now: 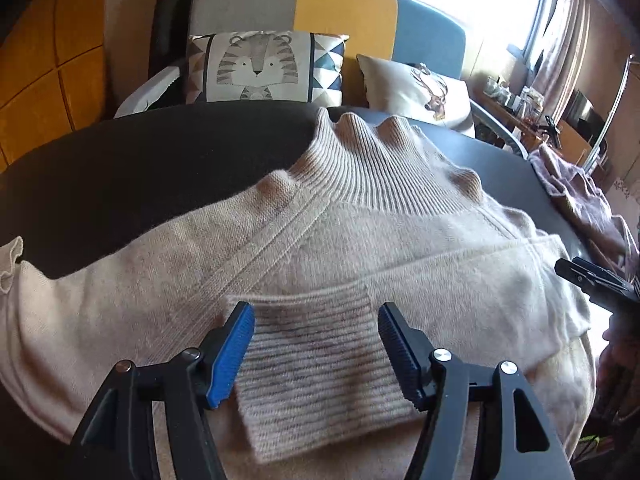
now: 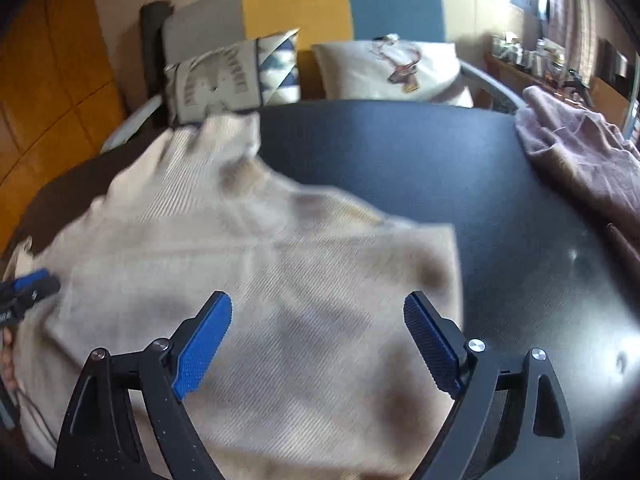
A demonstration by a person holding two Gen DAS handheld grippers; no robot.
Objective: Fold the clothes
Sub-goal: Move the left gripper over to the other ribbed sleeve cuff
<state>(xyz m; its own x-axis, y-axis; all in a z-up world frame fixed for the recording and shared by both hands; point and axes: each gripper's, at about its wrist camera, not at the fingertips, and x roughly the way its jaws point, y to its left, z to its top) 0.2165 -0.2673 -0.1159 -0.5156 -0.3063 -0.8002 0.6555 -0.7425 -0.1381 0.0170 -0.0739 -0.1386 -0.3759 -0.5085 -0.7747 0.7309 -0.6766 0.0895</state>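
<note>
A beige knit sweater (image 1: 280,248) lies spread on a dark table (image 1: 160,168), its ribbed turtleneck collar (image 1: 380,160) pointing away from me. One sleeve is folded across the body, and its ribbed cuff (image 1: 316,368) lies flat between the fingers of my left gripper (image 1: 316,336), which is open with the pads not pressing it. My right gripper (image 2: 318,340) hovers open over the sweater's (image 2: 260,300) right side, near the folded edge, with nothing held; this view is blurred. Each gripper shows at the edge of the other's view: the right gripper (image 1: 592,280) and the left gripper (image 2: 32,286).
A mauve garment (image 2: 580,152) lies heaped at the table's right edge. Behind the table stands a grey, yellow and blue sofa (image 1: 344,4) with a tiger pillow (image 1: 260,68) and a deer pillow (image 1: 416,88). A cluttered desk (image 1: 520,104) sits by the window.
</note>
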